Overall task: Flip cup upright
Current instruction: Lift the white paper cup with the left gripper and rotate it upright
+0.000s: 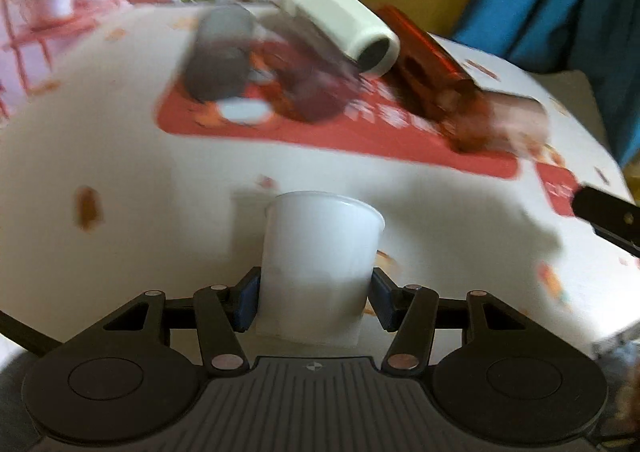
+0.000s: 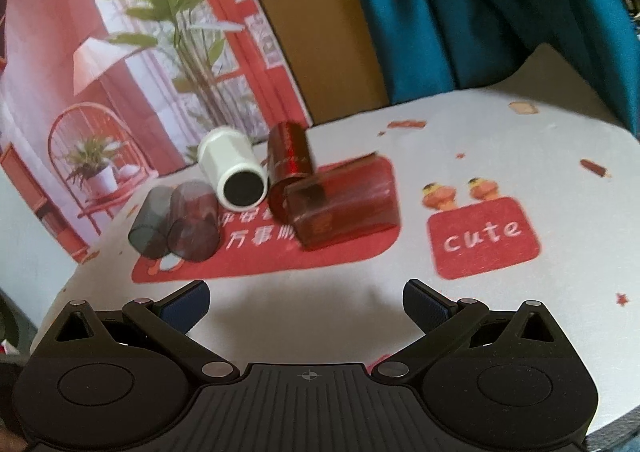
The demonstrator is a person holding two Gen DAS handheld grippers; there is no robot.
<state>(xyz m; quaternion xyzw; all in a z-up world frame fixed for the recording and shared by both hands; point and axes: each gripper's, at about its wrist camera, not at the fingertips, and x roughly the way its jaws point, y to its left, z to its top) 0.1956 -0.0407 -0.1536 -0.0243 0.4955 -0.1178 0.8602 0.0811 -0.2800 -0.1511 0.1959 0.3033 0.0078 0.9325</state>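
Note:
In the left wrist view, my left gripper (image 1: 314, 298) is shut on a white plastic cup (image 1: 320, 252), gripping its lower part between the blue pads (image 1: 246, 302). The cup stands with its rim up, over the white tablecloth. The view is blurred by motion. In the right wrist view, my right gripper (image 2: 306, 302) is open and empty above the table's near part. Its dark tip shows at the right edge of the left wrist view (image 1: 608, 212).
Several cups lie on their sides on the red mat (image 2: 260, 256): a white one (image 2: 234, 168), two smoky grey ones (image 2: 176, 226), a red round one (image 2: 288, 162) and a red square one (image 2: 344, 204). A blue curtain (image 2: 480, 12) hangs behind the table's far edge.

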